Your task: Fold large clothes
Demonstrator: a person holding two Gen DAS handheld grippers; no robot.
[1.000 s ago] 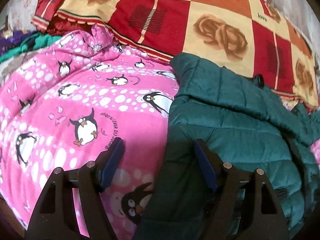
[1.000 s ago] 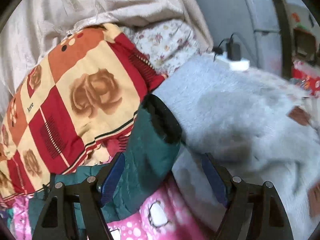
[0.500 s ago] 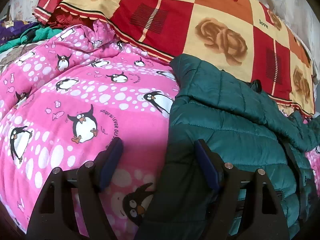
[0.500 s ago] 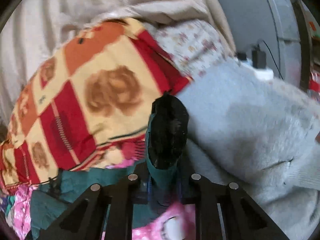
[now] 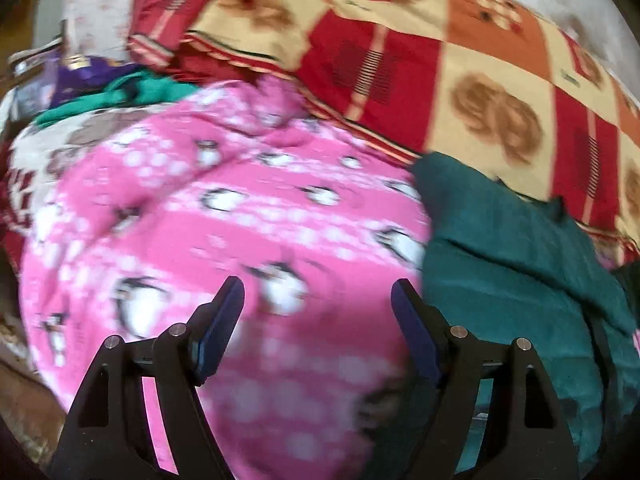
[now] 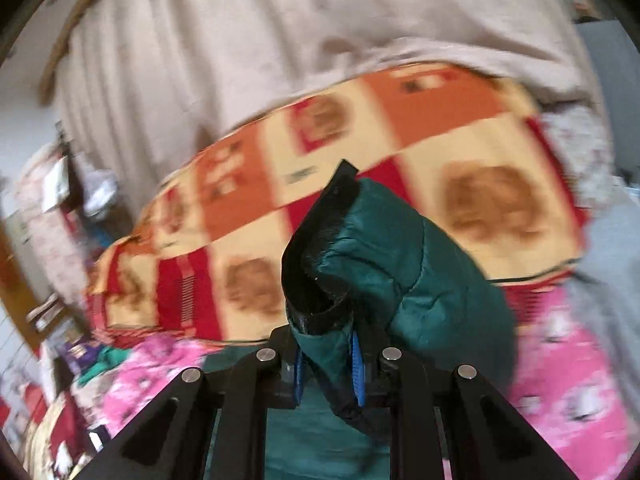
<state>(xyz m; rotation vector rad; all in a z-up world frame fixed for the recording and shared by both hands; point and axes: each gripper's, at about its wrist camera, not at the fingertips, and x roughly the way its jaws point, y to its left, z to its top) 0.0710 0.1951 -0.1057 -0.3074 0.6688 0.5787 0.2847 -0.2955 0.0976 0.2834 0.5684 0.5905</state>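
Note:
A dark green quilted jacket (image 5: 516, 252) lies on a pink penguin blanket (image 5: 224, 216), at the right of the left wrist view. My left gripper (image 5: 318, 320) is open and empty above the blanket, just left of the jacket's edge. My right gripper (image 6: 328, 372) is shut on the jacket's sleeve (image 6: 392, 276) near its black cuff (image 6: 320, 264) and holds it lifted above the bed. The view is motion-blurred.
A red, orange and cream rose-patterned pillow (image 5: 460, 64) lies behind the jacket; it also shows in the right wrist view (image 6: 360, 152). A beige curtain (image 6: 240, 40) hangs behind. Green and purple clothes (image 5: 104, 88) lie at the far left. A grey blanket (image 6: 612, 264) is at the right.
My right gripper closed on the sleeve cuff and has lifted and swung it leftward. My left gripper has shifted left, off the jacket's edge and over the pink blanket.

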